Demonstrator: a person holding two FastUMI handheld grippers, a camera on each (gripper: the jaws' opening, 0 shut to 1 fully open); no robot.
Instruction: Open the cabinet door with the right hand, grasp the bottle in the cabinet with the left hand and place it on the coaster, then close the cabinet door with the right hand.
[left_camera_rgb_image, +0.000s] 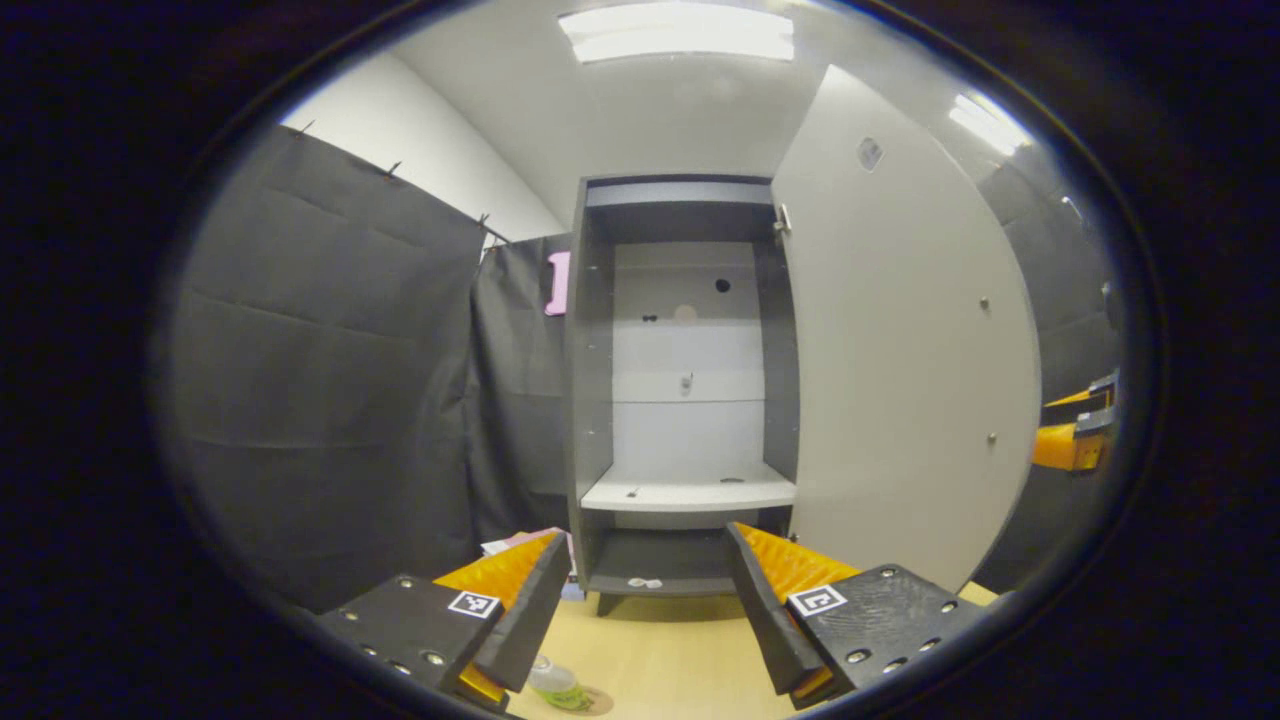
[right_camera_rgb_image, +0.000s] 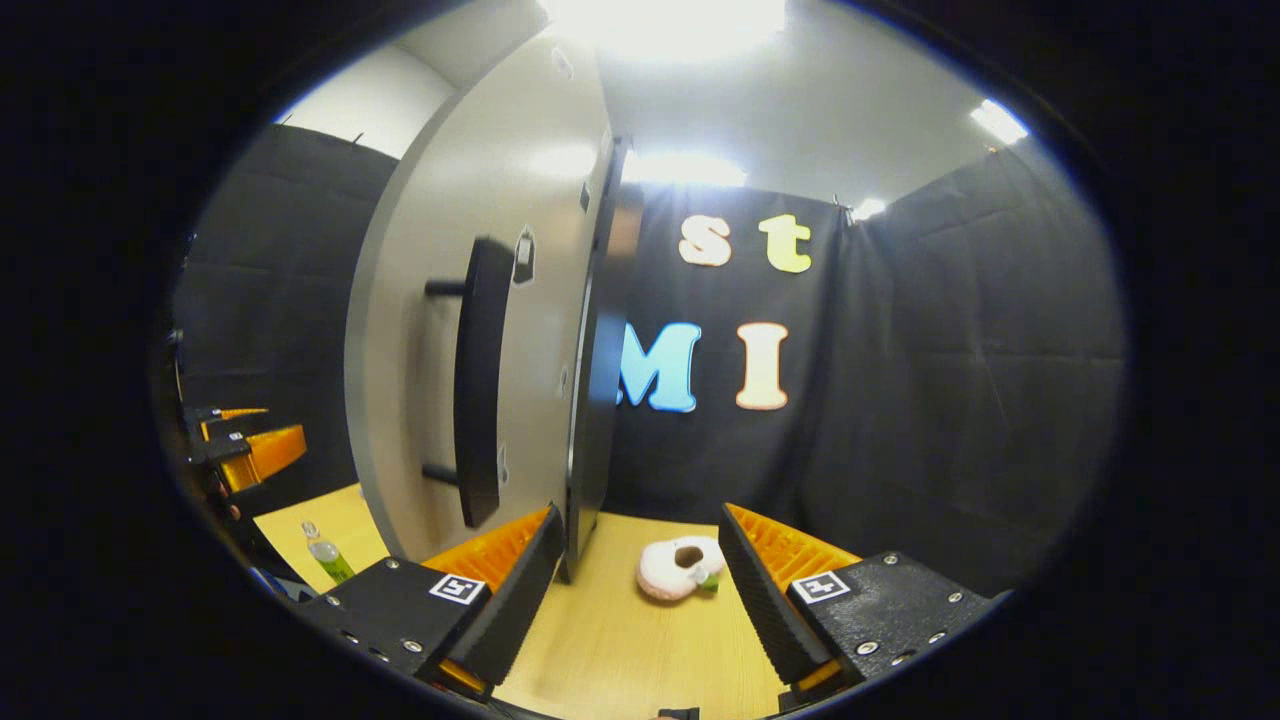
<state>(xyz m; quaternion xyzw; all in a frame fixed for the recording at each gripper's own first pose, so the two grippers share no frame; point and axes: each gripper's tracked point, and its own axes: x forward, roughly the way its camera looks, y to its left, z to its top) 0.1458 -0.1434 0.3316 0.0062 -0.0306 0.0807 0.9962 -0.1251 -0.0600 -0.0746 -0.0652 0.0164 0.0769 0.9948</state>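
1. Two views are looking out over a pale wooden table (left_camera_rgb_image: 660, 650) inside a booth hung with black cloth walls (left_camera_rgb_image: 330, 400), under a white ceiling with bright light panels (left_camera_rgb_image: 677, 33).
2. The grey cabinet (left_camera_rgb_image: 685, 400) is standing on the table with its door (left_camera_rgb_image: 900, 340) swung wide open, showing bare shelves (left_camera_rgb_image: 688, 492).
3. The left tongs (left_camera_rgb_image: 640, 610) are hovering open and empty, facing the cabinet.
4. The bottle (left_camera_rgb_image: 553, 682) is standing on the round coaster (left_camera_rgb_image: 598, 703) on the table, just under the left finger.
5. The right tongs (right_camera_rgb_image: 635, 600) are also gaping open and holding nothing, near the door's outer side and its black bar handle (right_camera_rgb_image: 480, 380).
6. A pink plush toy (right_camera_rgb_image: 682, 567) is lying on the table between the right fingers.
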